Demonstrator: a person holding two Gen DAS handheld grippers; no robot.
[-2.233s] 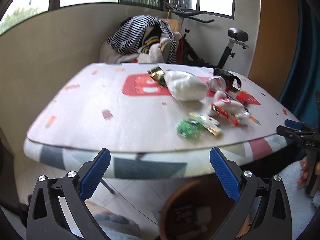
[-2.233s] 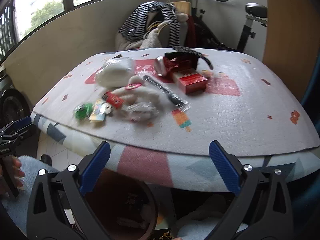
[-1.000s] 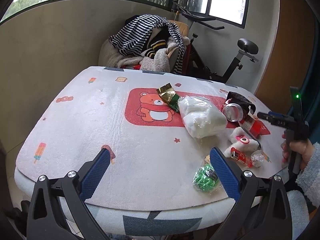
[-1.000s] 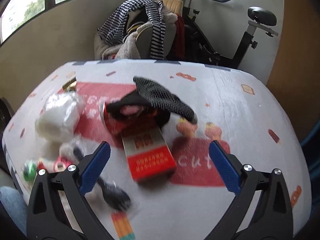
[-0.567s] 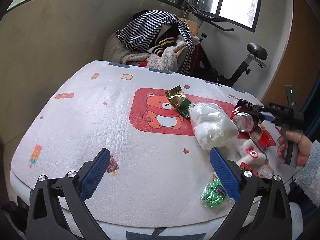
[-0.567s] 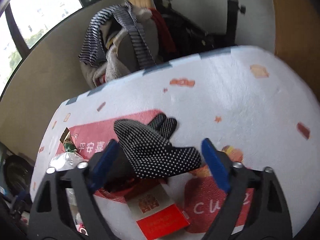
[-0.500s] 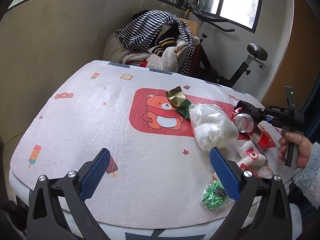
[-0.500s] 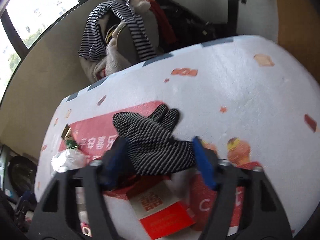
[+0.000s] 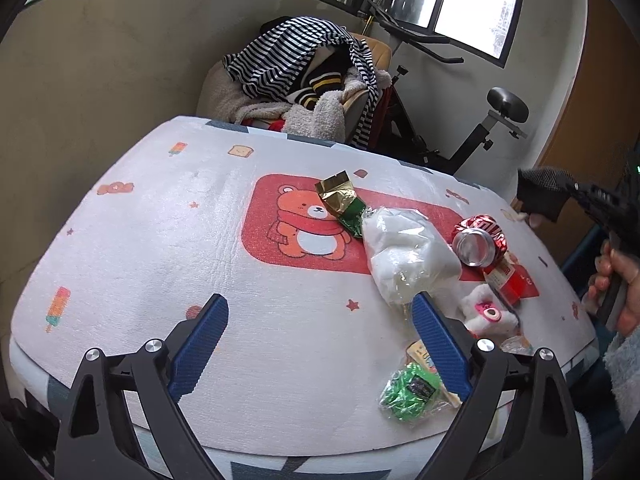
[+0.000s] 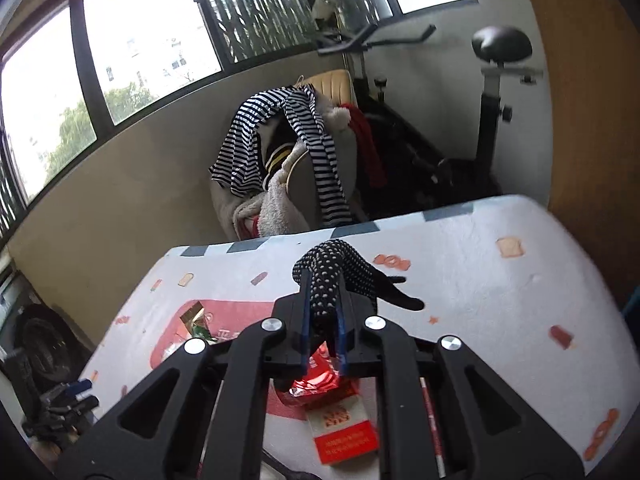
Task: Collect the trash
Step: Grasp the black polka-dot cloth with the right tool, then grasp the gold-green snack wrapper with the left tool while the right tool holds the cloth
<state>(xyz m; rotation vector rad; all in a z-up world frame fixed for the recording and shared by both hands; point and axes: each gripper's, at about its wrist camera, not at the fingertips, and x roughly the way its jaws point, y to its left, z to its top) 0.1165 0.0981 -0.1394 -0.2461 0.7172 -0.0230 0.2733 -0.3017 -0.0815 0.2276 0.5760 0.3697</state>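
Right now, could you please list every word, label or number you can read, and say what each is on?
None reads clearly.
Red box: print too blurred to read.
Crushed red can: white lettering, illegible.
Green wrapper: dark label too small to read.
Red panel of the table cover: its white characters are mostly hidden.

Black dotted glove [image 10: 334, 276] pinched between blue pads, lifted clear of the table, fingers drooping toward 4 o'clock. On the tabletop: crushed red can [image 9: 478, 240] on its side, open end facing camera, red box [image 9: 514, 280] touching it at 5 o'clock, white plastic bag [image 9: 408, 256] at its 9 o'clock. Gold-green wrapper [image 9: 340, 204] at the bag's 11 o'clock, green crumpled packet [image 9: 408, 394] near the front edge at 6 o'clock.
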